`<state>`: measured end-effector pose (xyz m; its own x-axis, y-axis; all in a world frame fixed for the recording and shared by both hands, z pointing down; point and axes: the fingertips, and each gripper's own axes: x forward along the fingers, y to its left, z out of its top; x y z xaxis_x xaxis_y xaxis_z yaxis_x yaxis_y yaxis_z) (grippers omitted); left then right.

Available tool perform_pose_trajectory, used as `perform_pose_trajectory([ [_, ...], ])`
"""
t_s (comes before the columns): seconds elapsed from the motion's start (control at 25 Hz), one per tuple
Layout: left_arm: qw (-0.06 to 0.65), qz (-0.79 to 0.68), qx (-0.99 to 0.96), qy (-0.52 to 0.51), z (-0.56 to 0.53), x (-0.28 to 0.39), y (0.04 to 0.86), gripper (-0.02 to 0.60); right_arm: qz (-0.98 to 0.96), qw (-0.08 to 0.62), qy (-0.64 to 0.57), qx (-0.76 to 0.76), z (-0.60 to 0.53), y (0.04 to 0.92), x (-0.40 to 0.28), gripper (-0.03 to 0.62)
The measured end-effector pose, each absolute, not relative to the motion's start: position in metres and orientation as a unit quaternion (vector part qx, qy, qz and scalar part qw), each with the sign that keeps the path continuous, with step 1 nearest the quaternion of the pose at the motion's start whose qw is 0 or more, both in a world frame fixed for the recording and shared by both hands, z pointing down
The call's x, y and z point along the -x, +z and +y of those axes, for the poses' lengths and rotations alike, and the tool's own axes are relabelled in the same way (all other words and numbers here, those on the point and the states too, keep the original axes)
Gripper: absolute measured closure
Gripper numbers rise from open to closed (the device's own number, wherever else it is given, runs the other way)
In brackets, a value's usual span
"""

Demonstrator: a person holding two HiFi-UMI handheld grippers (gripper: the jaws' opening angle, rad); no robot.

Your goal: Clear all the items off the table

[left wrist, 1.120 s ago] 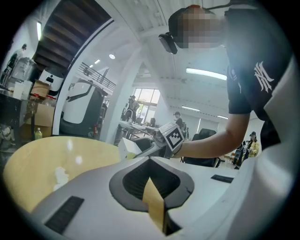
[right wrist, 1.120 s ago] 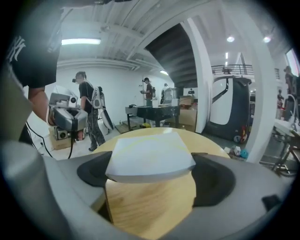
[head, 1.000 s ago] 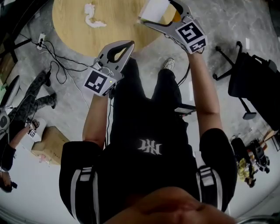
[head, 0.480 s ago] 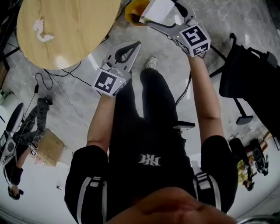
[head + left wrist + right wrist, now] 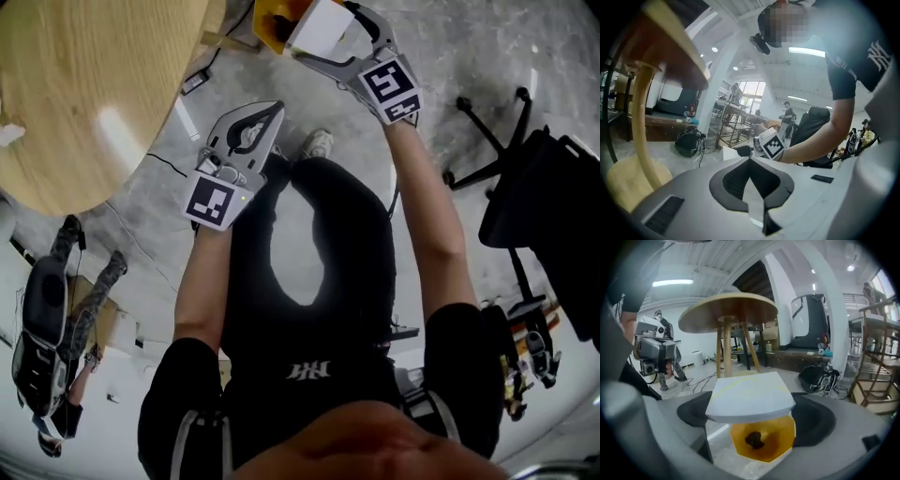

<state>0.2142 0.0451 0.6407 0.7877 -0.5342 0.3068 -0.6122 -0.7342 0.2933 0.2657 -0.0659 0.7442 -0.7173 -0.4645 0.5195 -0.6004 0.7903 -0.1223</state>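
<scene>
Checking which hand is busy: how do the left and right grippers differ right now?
The left gripper is shut and empty; the right gripper is clamped on a white box. The left gripper sits by the person's leg; the right gripper reaches out above a yellow bin. Both are grey two-jaw tools.

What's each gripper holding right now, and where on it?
Right gripper clamps a flat white box across its two side edges, above the yellow bin. Left gripper is shut and empty.
</scene>
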Motion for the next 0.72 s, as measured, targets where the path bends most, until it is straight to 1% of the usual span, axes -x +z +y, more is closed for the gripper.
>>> perform_pose_trajectory([
  [0.16,0.187,-0.314,-0.925,0.108,0.036,-0.200,0.689,0.571,-0.910,0.253,0.153,-0.289,-0.073,0.811,-0.258,0.065],
  [0.36,0.185,-0.316,-0.925,0.103,0.024,-0.195,0.732,0.571,-0.908,0.279,0.143,-0.278,-0.081,0.870,-0.254,0.063],
  [0.56,0.182,-0.308,-0.929,0.097,0.020,-0.198,0.762,0.571,-0.905,0.293,0.139,-0.275,-0.083,0.905,-0.253,0.062],
  [0.72,0.180,-0.300,-0.932,0.095,0.021,-0.200,0.766,0.571,-0.900,0.299,0.138,-0.285,-0.086,0.918,-0.252,0.056],
])
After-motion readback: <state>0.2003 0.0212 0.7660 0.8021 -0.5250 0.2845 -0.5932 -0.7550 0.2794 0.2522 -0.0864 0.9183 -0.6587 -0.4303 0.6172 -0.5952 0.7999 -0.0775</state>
